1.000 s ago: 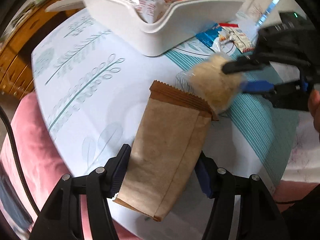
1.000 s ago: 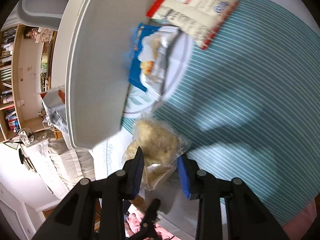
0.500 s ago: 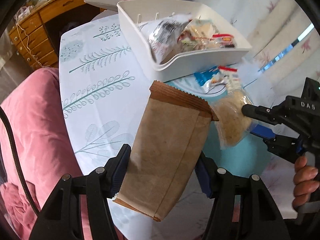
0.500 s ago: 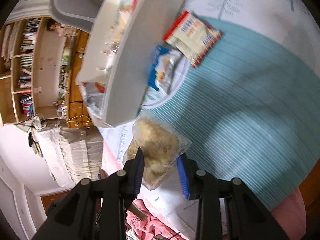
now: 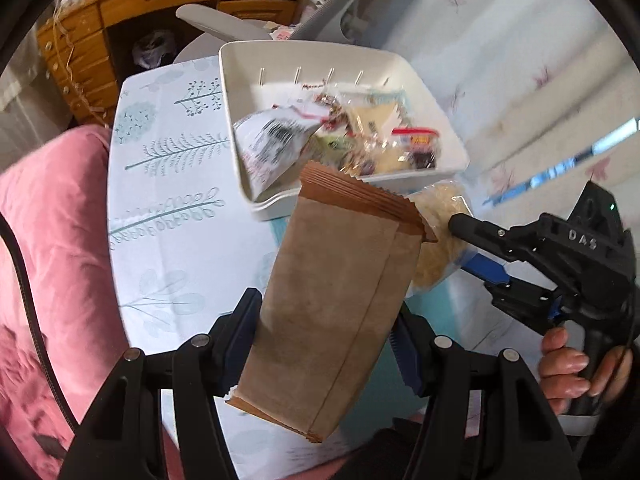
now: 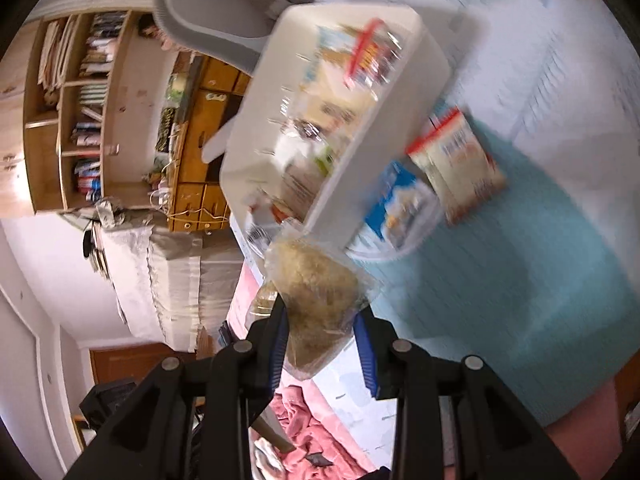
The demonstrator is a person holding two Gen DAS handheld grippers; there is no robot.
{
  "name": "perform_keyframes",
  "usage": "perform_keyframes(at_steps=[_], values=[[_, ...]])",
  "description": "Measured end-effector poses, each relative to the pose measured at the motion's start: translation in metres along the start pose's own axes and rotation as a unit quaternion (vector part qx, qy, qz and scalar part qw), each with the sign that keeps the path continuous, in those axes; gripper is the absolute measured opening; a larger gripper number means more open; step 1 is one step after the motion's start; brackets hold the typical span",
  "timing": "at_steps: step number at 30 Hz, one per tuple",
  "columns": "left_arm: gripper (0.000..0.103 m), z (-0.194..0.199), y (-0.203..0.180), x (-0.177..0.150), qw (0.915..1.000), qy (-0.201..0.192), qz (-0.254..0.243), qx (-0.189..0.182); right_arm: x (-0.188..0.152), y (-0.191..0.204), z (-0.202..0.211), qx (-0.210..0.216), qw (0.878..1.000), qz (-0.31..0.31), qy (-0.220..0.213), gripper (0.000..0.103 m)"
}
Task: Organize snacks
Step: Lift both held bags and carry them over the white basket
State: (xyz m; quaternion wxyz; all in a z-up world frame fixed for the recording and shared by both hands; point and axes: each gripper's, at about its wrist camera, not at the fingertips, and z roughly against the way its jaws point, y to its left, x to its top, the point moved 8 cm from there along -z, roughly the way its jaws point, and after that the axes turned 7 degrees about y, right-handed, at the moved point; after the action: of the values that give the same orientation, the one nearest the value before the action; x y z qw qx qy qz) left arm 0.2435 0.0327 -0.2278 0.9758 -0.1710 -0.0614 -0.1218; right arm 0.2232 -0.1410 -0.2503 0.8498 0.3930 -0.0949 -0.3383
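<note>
Two grippers, both loaded. Round table [image 5: 168,240] with white cloth printed with pale leaf and tree motifs, teal striped mat [image 6: 520,260] on it. Pink fabric [image 5: 48,240] beside the table edge. Wooden bookshelf [image 6: 72,120] and drawer unit [image 5: 120,20] in background, grey chair [image 5: 320,20] behind the table. White bin [image 5: 240,92] on the table, already filled with mixed snack packs; one has a barcode, text too blurred to read. Left gripper [image 5: 324,340] clamped on brown paper pouch [image 5: 332,288], pads squeezing both sides, pouch raised above the table just in front of the bin, crimped zigzag top edge toward the bin, no print visible. Right gripper [image 6: 320,340] closed on clear bag of pale shredded snack [image 6: 316,292], lifted off the table, near the bin's near corner. "DAS" lettering on right gripper body in the left wrist view, hand [image 5: 572,368] on its handle. Red-edged packet [image 6: 460,164] and blue packet [image 6: 400,204] lie on the mat beside the bin, labels unreadable.
</note>
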Motion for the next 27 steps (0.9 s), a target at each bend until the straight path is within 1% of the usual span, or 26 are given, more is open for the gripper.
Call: perform_keyframes(at_steps=[3, 8, 12, 14, 19, 24, 27], values=[[0.060, 0.005, -0.010, 0.014, 0.9996, -0.003, 0.027, -0.010, 0.017, 0.011, 0.009, -0.009, 0.999, 0.040, 0.002, 0.031], [0.060, 0.008, -0.027, 0.040, 0.9985, -0.010, 0.053, 0.001, 0.042, 0.022, 0.025, -0.030, 0.995, 0.098, 0.003, 0.031], [0.060, 0.005, -0.036, 0.065, 0.9972, -0.014, 0.073, 0.012, 0.064, 0.022, 0.037, -0.046, 0.990, 0.134, 0.001, 0.031], [0.060, 0.003, -0.041, 0.078, 0.9968, -0.015, 0.077, 0.019, 0.076, 0.023, 0.042, -0.056, 0.987, 0.152, -0.004, 0.031], [0.060, -0.001, -0.052, 0.112, 0.9952, -0.034, 0.086, 0.031, 0.104, 0.022, 0.051, -0.079, 0.978, 0.193, -0.008, 0.031], [0.060, -0.003, -0.062, 0.141, 0.9939, -0.056, 0.089, 0.033, 0.127, 0.023, 0.053, -0.099, 0.971, 0.217, -0.012, 0.031], [0.060, -0.007, -0.069, 0.154, 0.9928, -0.070, 0.094, 0.025, 0.137, 0.025, 0.053, -0.103, 0.967, 0.232, -0.017, 0.031]])
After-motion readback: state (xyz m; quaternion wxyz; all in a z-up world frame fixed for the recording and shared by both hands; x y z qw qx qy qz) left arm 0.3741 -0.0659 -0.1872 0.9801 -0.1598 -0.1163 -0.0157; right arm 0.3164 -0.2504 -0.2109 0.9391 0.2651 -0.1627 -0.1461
